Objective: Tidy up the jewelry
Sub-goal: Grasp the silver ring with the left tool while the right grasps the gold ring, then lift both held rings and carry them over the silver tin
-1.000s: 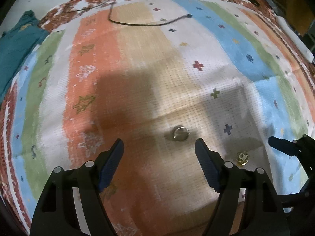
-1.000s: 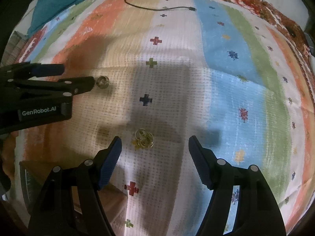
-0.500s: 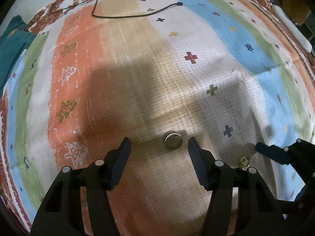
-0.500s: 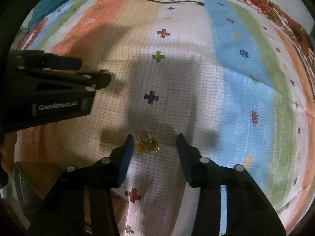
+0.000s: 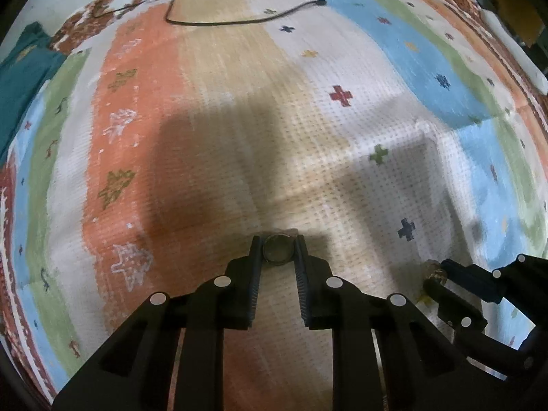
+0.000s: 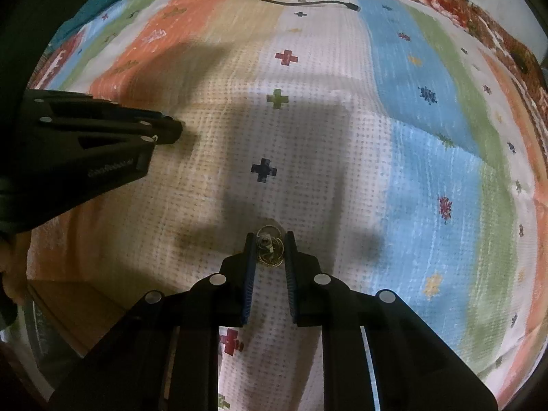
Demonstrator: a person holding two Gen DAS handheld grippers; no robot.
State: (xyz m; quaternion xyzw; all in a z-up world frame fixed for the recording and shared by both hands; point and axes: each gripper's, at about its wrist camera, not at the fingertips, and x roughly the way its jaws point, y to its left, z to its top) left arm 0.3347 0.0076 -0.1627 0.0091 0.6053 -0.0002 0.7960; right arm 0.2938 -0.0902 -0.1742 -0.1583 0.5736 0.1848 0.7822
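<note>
A silver ring [image 5: 278, 250] lies on the striped cloth [image 5: 239, 109], pinched between the fingertips of my left gripper [image 5: 278, 245], which is shut on it. Gold rings [image 6: 269, 247] lie on the cloth between the fingertips of my right gripper [image 6: 269, 239], which is shut on them. The right gripper also shows at the lower right of the left wrist view [image 5: 440, 275] with a bit of gold at its tips. The left gripper shows at the left of the right wrist view [image 6: 171, 130]; the silver ring is hidden there.
A black cable [image 5: 239, 20] lies across the far part of the cloth. A teal cloth [image 5: 20, 68] lies at the far left. A wooden box corner [image 6: 85, 311] sits at the lower left of the right wrist view.
Both grippers moved down and forward onto the cloth and closed. The left closed on the silver ring, the right on the gold rings.
</note>
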